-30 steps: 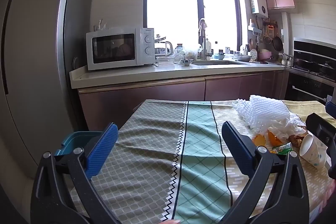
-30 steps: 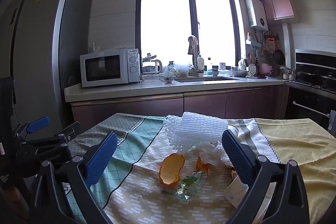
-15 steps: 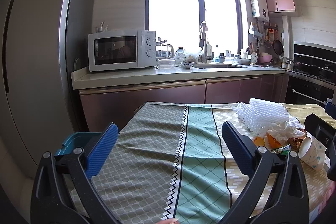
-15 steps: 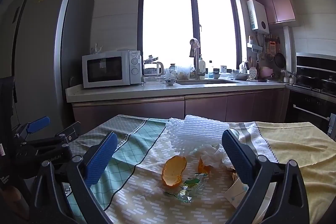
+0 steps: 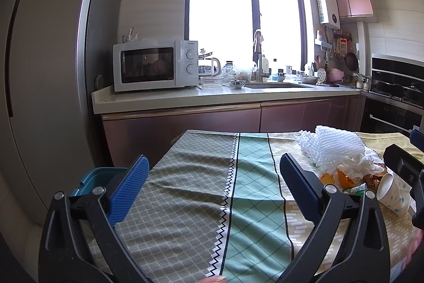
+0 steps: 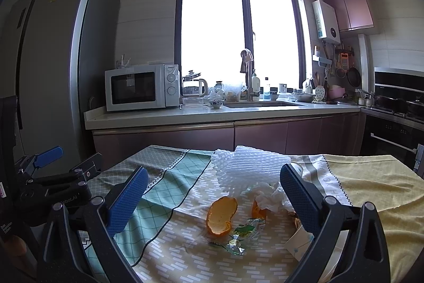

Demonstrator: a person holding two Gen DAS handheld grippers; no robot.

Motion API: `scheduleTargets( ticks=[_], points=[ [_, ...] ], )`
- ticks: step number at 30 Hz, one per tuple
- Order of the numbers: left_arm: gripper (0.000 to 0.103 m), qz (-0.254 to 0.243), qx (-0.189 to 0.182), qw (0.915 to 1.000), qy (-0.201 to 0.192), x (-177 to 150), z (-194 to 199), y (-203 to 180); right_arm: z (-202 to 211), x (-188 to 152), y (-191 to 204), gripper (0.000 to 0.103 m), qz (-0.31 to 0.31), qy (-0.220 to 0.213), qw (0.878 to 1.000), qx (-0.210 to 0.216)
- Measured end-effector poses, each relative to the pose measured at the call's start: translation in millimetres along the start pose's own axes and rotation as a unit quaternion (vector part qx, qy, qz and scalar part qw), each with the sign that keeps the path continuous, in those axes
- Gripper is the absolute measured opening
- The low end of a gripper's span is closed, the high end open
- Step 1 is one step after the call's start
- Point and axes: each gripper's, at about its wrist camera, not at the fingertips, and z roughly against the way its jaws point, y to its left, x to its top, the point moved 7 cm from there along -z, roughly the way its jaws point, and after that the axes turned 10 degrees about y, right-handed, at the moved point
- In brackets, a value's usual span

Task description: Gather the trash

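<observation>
Trash lies on the table: white foam netting (image 6: 246, 163), an orange peel (image 6: 221, 214), a green wrapper (image 6: 245, 230), crumpled white tissue (image 6: 273, 196) and a tipped paper cup (image 5: 393, 192). The netting also shows in the left wrist view (image 5: 334, 150). My right gripper (image 6: 212, 195) is open and empty, held above the peel and wrapper. My left gripper (image 5: 212, 182) is open and empty over bare cloth to the left of the trash. A teal bin (image 5: 102, 177) sits beside the table's left edge.
The table wears a patterned cloth (image 5: 198, 177). A counter (image 5: 212, 97) with a microwave (image 5: 155, 65) and sink runs behind it. A tall fridge (image 5: 39, 70) stands at the left, an oven (image 5: 392, 108) at the right.
Both views have tilted up slightly, so the table and trash sit lower in frame. Both grippers stay open and nothing was picked up.
</observation>
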Motion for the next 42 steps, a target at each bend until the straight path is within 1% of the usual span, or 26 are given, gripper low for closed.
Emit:
scheduleTargets(
  ticks=[42],
  points=[
    [0.097,0.003,0.001,1.0000,-0.004,-0.6,4.5,1.6,-0.5,-2.3,3.6,0.096,0.000,-0.002,1.000,0.001]
  ],
)
